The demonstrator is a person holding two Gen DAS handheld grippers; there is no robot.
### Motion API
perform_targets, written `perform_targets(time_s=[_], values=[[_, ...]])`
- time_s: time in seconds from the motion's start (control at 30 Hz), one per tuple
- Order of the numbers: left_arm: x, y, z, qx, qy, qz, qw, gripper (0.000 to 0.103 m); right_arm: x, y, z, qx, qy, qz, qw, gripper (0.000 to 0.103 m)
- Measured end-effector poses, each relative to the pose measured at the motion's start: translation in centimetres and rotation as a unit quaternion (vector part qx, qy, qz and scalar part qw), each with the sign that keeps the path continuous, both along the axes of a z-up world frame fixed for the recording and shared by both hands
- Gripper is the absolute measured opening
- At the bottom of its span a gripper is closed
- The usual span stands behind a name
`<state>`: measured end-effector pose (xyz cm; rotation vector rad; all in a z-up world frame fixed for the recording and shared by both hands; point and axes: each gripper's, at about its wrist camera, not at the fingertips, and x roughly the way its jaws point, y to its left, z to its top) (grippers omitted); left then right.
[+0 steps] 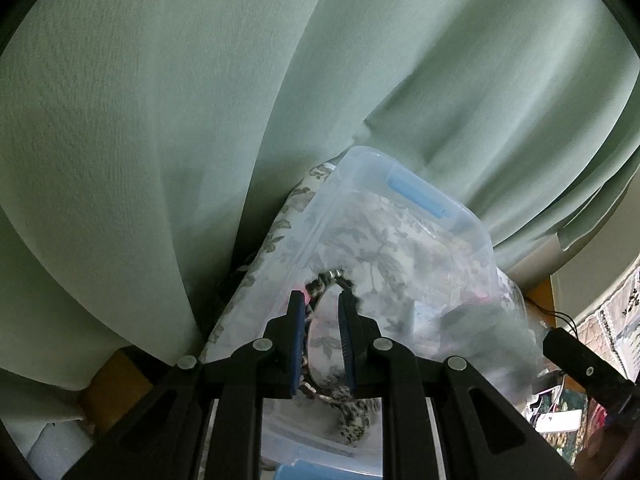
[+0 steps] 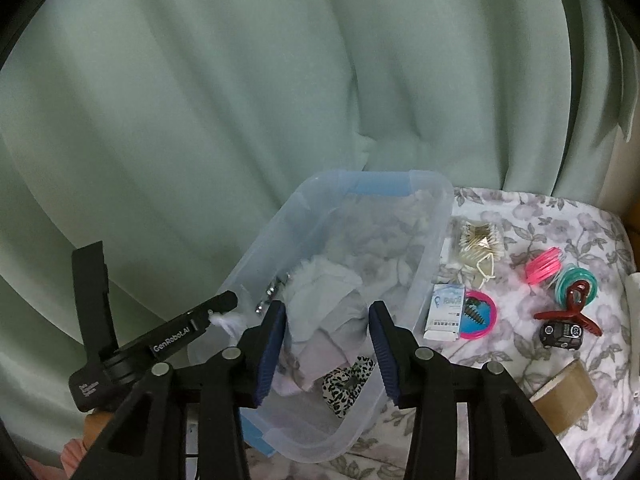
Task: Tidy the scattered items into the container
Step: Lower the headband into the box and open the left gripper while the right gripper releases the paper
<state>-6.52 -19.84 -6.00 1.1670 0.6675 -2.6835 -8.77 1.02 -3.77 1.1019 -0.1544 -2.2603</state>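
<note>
The left gripper pinches a braided band, jaws narrow, right over the bin, surely to drop it in. The right gripper hangs above the bin too, jaws half open and holding nothing. Inside the bin lie grey cloth and a leopard scrunchie. Right of the bin, loose on the floral sheet: a claw clip, 2 coil ties, a toy car, tape.

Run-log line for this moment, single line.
left gripper: shut, at bin | right gripper: open, empty, over bin | outside: tape, toy car, hair clip
</note>
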Motion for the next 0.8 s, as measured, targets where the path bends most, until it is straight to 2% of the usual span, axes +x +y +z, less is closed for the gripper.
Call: perform_targets(time_s=[0.07, 0.2, 0.47, 0.53, 0.6, 0.67, 0.73, 0.8], values=[[0.0, 0.0, -0.1, 0.002, 0.0, 0.0, 1.0, 0.017, -0.1, 0.1, -0.2, -0.002, -0.003, -0.002, 1.0, 0.051], [-0.6, -0.1, -0.5, 0.009, -0.006, 0.003, 0.9999, 0.031, -0.1, 0.5, -0.3, -0.005, -0.007, -0.009, 1.0, 0.052], [-0.9, 0.5, -1.1, 0.035, -0.018, 0.002, 0.9992, 0.031, 0.0, 1.8, -0.3, -0.011, -0.005, -0.02, 1.0, 0.052], [-0.7, 0.8, -0.9, 0.038, -0.01, 0.003, 0.9992, 0.033, 0.0, 2.2, -0.2, -0.015, -0.004, -0.025, 1.0, 0.052], [-0.4, 1.0, -0.5, 0.045, -0.002, 0.008, 0.999, 0.04, 0.1, 2.7, -0.1, -0.018, -0.004, -0.028, 0.999, 0.052], [0.0, 1.4, 0.0, 0.047, 0.011, 0.01, 0.9988, 0.043, 0.2, 3.1, 0.0, -0.021, -0.002, -0.032, 0.999, 0.052], [0.1, 2.1, 0.5, 0.032, 0.018, 0.002, 0.9993, 0.044, 0.3, 3.6, 0.2, -0.025, 0.0, -0.035, 0.999, 0.052], [0.3, 2.6, 0.8, 0.036, 0.021, -0.007, 0.9991, 0.044, 0.5, 4.1, 0.5, -0.03, 0.003, -0.037, 0.999, 0.052]])
